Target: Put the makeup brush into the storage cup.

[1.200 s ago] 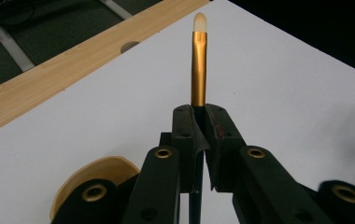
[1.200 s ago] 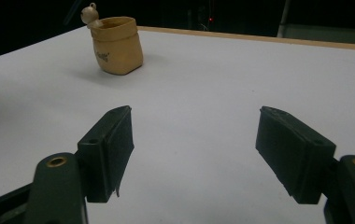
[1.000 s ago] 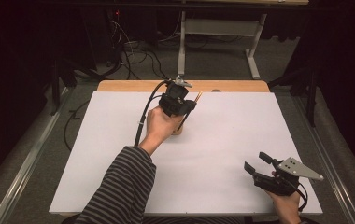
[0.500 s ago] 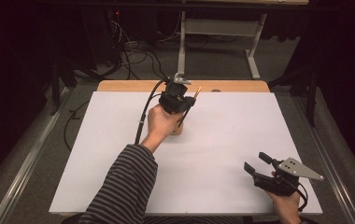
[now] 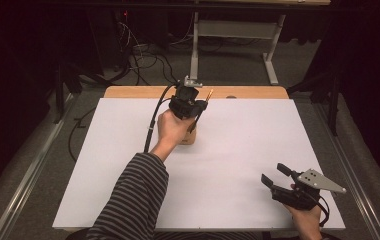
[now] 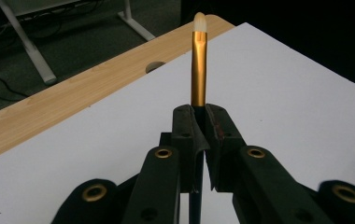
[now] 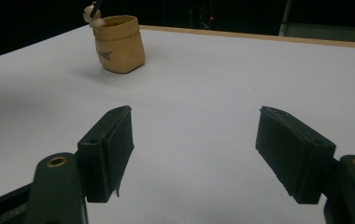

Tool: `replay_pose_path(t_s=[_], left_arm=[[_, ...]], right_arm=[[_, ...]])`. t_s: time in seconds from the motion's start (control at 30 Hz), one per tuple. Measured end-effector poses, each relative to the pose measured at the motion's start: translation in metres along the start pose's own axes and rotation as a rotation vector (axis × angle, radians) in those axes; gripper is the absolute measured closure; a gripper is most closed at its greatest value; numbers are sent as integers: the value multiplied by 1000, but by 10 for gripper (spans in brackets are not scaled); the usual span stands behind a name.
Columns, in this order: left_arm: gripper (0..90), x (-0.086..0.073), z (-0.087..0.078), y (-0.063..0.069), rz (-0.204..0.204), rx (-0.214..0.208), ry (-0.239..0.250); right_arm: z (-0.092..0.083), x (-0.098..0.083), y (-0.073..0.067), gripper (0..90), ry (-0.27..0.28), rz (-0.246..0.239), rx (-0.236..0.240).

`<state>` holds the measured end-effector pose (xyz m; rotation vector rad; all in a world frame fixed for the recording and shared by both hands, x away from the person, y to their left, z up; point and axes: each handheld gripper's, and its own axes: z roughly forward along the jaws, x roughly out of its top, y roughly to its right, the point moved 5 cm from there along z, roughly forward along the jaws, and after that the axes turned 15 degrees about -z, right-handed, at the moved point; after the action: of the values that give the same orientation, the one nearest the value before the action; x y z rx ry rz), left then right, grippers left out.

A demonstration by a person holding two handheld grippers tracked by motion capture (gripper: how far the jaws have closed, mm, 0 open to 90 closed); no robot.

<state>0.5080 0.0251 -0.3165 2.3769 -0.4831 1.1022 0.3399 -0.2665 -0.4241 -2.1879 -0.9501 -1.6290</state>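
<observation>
While my left gripper (image 6: 199,116) pinches the brush (image 6: 198,60) just below its gold ferrule, with the pale tip standing up past the black pads, I judge the step in hand to be seating this brush in the tan holder (image 7: 118,43). From the high view the left gripper (image 5: 194,106) sits at the far middle of the white table cover (image 5: 238,150), just above that holder (image 5: 190,137), which stands near the wooden edge (image 5: 128,92) of the table. The dark handle runs down between the jaws and out of sight below, so I cannot tell whether its lower end is already inside the mouth of the holder. To do this well I would keep the handle close to upright, line it over the opening rather than the rim, and lower slowly; the holder looks soft and light, so a sideways nudge could tip it. I would release only once the handle rests against the inner wall. My right gripper (image 7: 194,154) waits near the front right corner (image 5: 278,180), jaws spread wide with nothing between them, well apart from the work, and could steady the holder if it starts to lean
</observation>
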Motion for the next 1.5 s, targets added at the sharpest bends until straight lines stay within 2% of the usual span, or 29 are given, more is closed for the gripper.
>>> replay_pose_path(t_s=[0.5, 0.7, 0.83, 0.93, 1.2, 1.5], left_arm=[[835, 5, 3, -10, -8, 22, 47], [835, 5, 5, -16, -24, 34, 53], [835, 6, 6, -16, -23, 30, 65], [835, 6, 8, -18, -22, 34, 65], [834, 5, 8, -21, -18, 45, 69], [834, 3, 15, -28, -24, 50, 65]], right_arm=[[-1, -1, 0, 295, 0, 1, -1], [-2, 0, -1, 295, -1, -5, -6], [-2, 0, -2, 295, 0, -8, -2], [-1, -1, -1, 295, -5, 4, 0], [-2, 0, -2, 295, -3, -11, -1], [-1, -1, -1, 295, -2, -1, -4]])
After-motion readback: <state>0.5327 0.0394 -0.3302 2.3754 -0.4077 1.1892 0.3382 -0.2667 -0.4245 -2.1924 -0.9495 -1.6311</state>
